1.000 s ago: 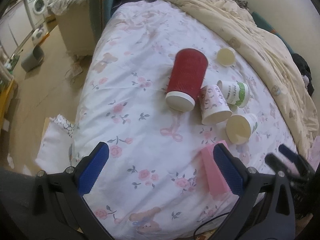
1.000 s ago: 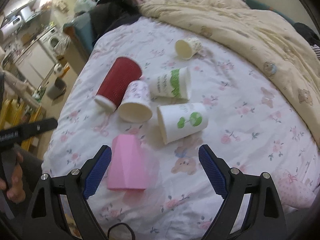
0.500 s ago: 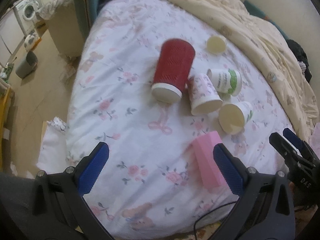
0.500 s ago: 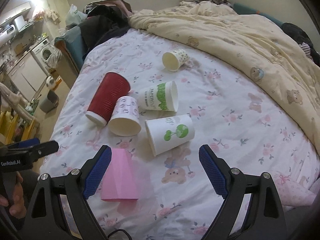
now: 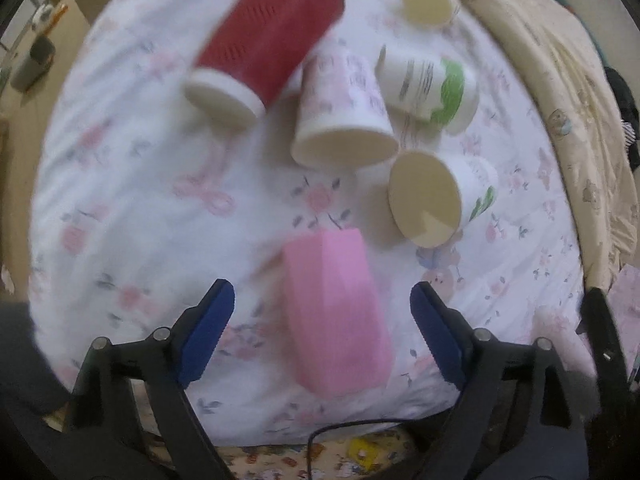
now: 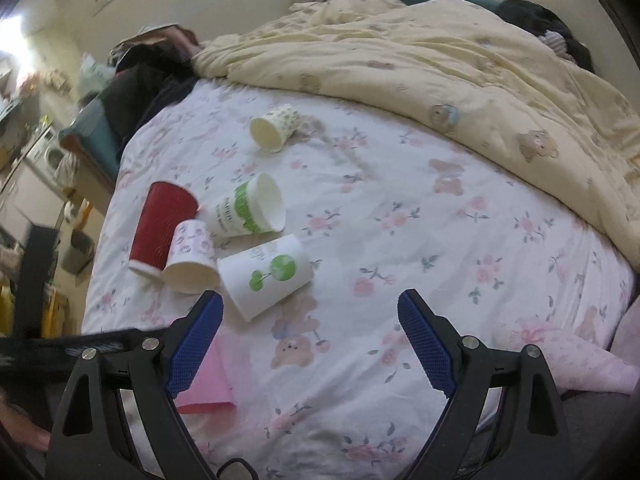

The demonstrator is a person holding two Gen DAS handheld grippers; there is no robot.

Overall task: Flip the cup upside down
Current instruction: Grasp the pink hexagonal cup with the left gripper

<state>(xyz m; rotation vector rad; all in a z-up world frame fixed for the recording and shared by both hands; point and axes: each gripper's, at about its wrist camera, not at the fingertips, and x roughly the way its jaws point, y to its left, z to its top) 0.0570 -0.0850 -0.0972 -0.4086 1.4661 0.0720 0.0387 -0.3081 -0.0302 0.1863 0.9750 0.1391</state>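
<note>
Several cups lie on their sides on a floral bed sheet [image 5: 132, 208]. A pink faceted cup [image 5: 334, 312] lies nearest, between the open fingers of my left gripper [image 5: 322, 316]; it also shows in the right wrist view [image 6: 208, 384]. Behind it lie a red ribbed cup [image 5: 264, 40], a pink-patterned white cup [image 5: 344, 108], a green-labelled cup [image 5: 430, 84], a green-tree cup [image 5: 440, 200] and a small cup [image 5: 426, 4]. My right gripper [image 6: 310, 340] is open and empty above the sheet, near the green-tree cup [image 6: 266, 276].
A cream quilt [image 6: 440, 64] covers the far and right side of the bed. The bed's near edge and a dark cable [image 5: 352, 428] lie below the left gripper. The floor with a grey bin [image 5: 34, 66] lies to the left.
My left gripper has moved forward and right, so the pink cup now lies between its fingers. My right gripper has drawn back and tilted up, showing more of the quilt.
</note>
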